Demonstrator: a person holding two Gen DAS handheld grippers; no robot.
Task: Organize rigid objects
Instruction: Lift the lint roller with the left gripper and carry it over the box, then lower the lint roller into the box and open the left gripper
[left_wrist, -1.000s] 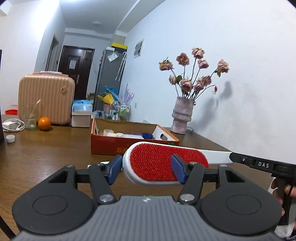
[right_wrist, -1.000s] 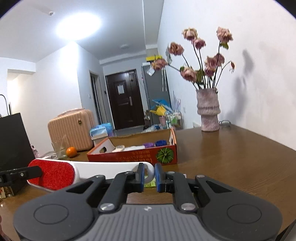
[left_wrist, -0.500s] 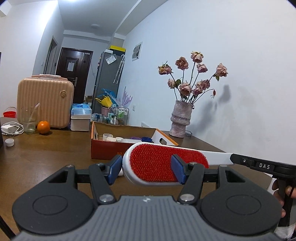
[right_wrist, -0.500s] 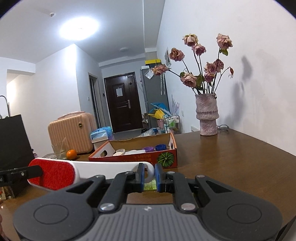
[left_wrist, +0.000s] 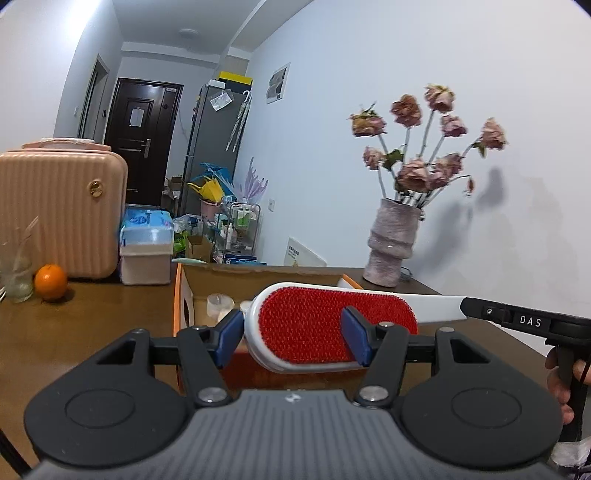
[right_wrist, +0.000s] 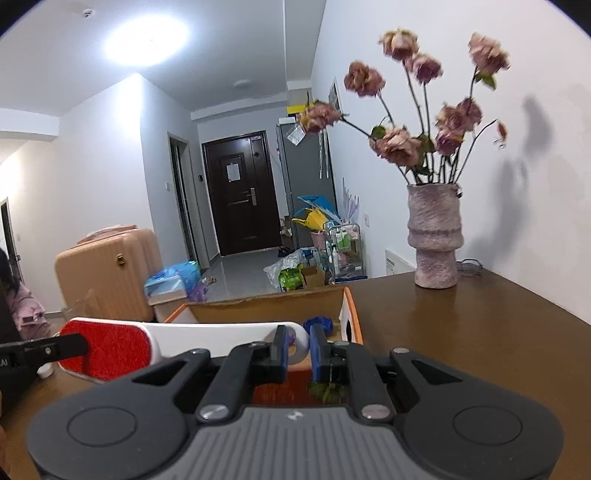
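A white lint brush with a red pad (left_wrist: 314, 325) is held in the air by both grippers, just in front of and above an open orange cardboard box (left_wrist: 178, 295). My left gripper (left_wrist: 293, 338) is shut on the brush's red head. My right gripper (right_wrist: 297, 349) is shut on the brush's white handle end (right_wrist: 221, 334). The red head shows at the left of the right wrist view (right_wrist: 110, 345). The box (right_wrist: 352, 317) holds a blue item (right_wrist: 319, 325) and white round items (left_wrist: 219, 302).
A vase of dried roses (left_wrist: 393, 243) stands on the brown table (right_wrist: 461, 332) by the right wall. A pink suitcase (left_wrist: 62, 210), a tissue box (left_wrist: 147, 251), an orange (left_wrist: 50, 286) and a glass (left_wrist: 14, 275) stand at the left.
Both grippers have carried the brush forward to the box, which now looms much closer under the brush. The grip on the brush is unchanged.
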